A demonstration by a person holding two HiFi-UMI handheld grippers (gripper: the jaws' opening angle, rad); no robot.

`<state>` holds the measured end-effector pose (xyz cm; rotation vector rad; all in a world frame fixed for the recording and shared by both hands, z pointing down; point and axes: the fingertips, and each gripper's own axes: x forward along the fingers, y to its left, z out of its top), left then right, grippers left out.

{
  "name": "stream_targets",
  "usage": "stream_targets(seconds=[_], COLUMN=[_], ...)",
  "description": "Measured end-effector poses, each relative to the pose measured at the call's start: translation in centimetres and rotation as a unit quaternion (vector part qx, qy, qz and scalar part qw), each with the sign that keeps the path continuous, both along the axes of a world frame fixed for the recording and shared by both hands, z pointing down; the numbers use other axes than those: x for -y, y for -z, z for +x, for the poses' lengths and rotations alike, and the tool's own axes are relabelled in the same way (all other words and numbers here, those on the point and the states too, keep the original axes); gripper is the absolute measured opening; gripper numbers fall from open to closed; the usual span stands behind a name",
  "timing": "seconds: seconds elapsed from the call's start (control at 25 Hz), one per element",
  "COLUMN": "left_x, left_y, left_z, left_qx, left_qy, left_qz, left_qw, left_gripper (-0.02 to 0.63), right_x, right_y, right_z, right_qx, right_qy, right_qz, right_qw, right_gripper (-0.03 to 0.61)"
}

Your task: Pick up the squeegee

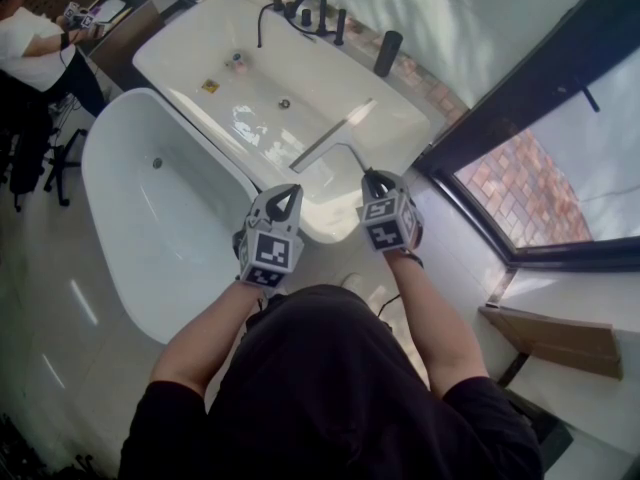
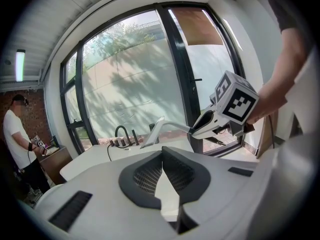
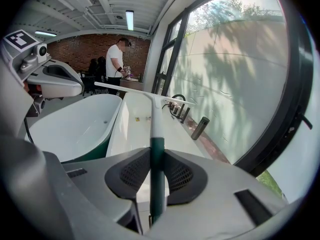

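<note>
**Squeegee**, held aloft over the rectangular tub. Its green handle is clamped between the right gripper's jaws. Keep the squeeze firm and lift level, so the blade cannot swing. The handle runs forward from the jaws, with the blade crosswise at the far end, apparently clear of the tub. The left gripper is closed and empty.

I'm looking past my jaws at a white rectangular tub lying ahead, black faucet standing beyond, oval tub sitting left.
</note>
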<state>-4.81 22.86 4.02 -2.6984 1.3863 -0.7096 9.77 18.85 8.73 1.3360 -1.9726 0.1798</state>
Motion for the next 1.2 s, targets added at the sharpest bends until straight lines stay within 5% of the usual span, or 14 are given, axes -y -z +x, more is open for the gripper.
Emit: stream_targets(seconds=[1.2], left_x=[-0.1], left_y=[0.4], left_z=[0.4], left_qx=[0.007], left_qy=[-0.001], left_qz=[0.005], left_qw=[1.0], left_gripper=[0.005], right_x=[-0.4], right_y=[0.1], right_z=[0.4], right_qx=[0.002], right_qy=[-0.009], right_qz=[-0.002], right_qw=[1.0], right_gripper=[0.086])
